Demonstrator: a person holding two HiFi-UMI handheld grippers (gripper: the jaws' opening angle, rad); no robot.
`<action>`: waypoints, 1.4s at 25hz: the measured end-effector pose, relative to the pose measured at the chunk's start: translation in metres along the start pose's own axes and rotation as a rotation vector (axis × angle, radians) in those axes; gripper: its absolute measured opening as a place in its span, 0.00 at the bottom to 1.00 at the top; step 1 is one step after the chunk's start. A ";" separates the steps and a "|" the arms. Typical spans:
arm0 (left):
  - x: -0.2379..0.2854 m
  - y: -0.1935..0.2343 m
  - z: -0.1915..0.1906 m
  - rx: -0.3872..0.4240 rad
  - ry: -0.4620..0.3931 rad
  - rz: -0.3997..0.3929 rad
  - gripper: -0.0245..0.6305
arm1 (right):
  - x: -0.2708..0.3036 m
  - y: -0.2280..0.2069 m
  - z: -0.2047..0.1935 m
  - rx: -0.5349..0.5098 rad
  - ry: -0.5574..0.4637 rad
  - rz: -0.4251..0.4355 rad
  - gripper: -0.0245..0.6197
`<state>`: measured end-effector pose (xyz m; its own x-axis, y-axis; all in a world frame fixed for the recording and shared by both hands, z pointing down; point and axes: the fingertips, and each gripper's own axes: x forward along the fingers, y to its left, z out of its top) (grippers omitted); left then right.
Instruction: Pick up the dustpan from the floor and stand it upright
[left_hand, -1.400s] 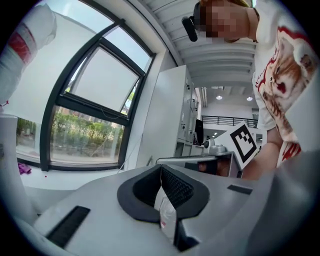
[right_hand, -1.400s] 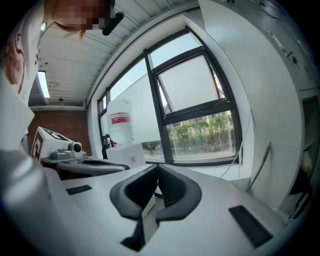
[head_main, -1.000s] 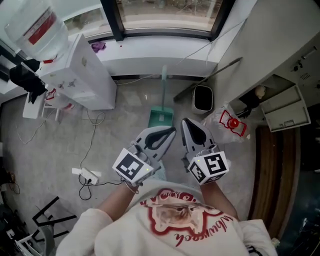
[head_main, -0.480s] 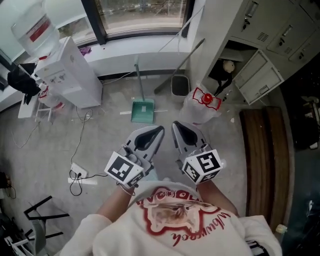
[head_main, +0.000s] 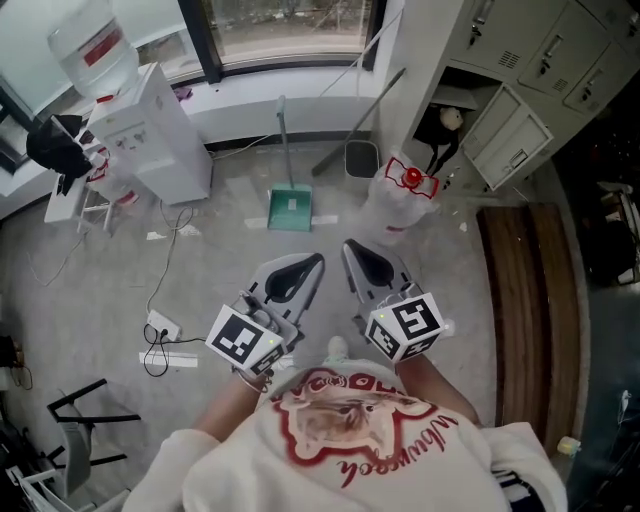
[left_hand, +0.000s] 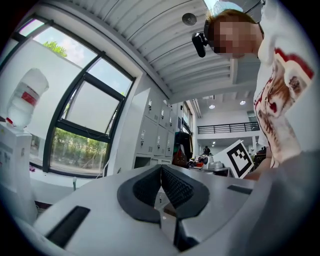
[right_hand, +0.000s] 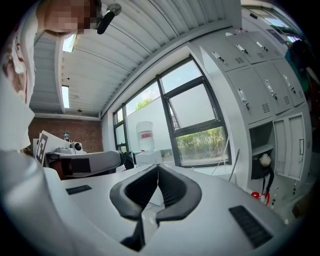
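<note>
A green, long-handled dustpan (head_main: 291, 211) was seen on mottled floor (head_main: 225, 265). The rib-padded left gripper (head_main: 313, 264) and right gripper (head_main: 351, 250) were shut, empty.

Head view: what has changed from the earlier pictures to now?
The left gripper and the right gripper drew back from the green long-handled dustpan; the gap of grey floor between them widened. Nothing was grasped or released. Both grippers stay shut and empty; the dustpan keeps its place.

Head view looks steeply down; both gripper views face level, apparently sharing the window (right_hand: 197, 112).
</note>
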<state>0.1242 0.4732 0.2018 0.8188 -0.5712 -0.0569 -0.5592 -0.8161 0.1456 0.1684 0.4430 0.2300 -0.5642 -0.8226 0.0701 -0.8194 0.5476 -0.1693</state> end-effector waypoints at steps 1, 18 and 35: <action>-0.008 -0.004 0.001 -0.004 0.000 -0.005 0.07 | -0.002 0.010 0.001 -0.010 -0.003 -0.002 0.08; -0.177 -0.042 -0.013 -0.058 0.033 -0.043 0.07 | -0.041 0.180 -0.038 0.015 -0.046 -0.018 0.08; -0.177 -0.036 0.003 -0.021 0.000 -0.030 0.07 | -0.039 0.199 -0.025 -0.050 -0.054 0.041 0.08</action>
<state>-0.0012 0.6041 0.2040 0.8350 -0.5468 -0.0612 -0.5319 -0.8306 0.1650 0.0247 0.5885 0.2180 -0.5924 -0.8056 0.0110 -0.8004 0.5870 -0.1216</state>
